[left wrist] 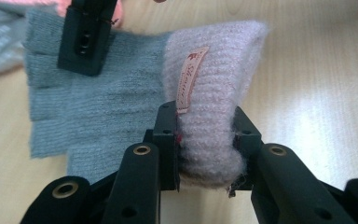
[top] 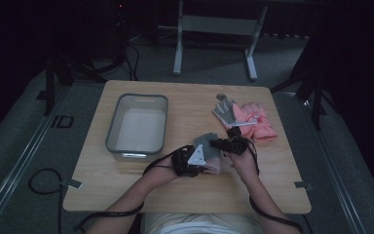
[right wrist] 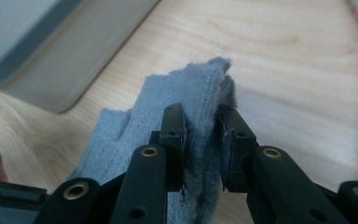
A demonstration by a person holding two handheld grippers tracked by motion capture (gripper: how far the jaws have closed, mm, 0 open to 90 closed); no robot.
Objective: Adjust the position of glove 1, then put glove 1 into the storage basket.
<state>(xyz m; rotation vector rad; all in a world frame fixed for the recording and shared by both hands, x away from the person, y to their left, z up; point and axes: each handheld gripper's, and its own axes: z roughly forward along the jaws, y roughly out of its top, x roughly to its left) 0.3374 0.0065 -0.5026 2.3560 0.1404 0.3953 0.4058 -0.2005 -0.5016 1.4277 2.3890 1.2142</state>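
Between both grippers: grey knit fingerless glove with fuzzy pink cuff [left wrist: 121, 100], lifted just off the wooden table [top: 185, 192].
Left gripper [left wrist: 205, 140] clamps the cuff, right gripper [right wrist: 203, 140] pinches the finger end. Likely next: carry it level to the grey plastic bin [top: 137, 146], keeping both grips tight.

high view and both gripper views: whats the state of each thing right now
grey glove with pink cuff, held at both ends
left gripper, shut on the pink cuff
right gripper, shut on the grey finger end
grey bin, upright, nothing visible inside
pile of gloves, lying loose on the wooden table
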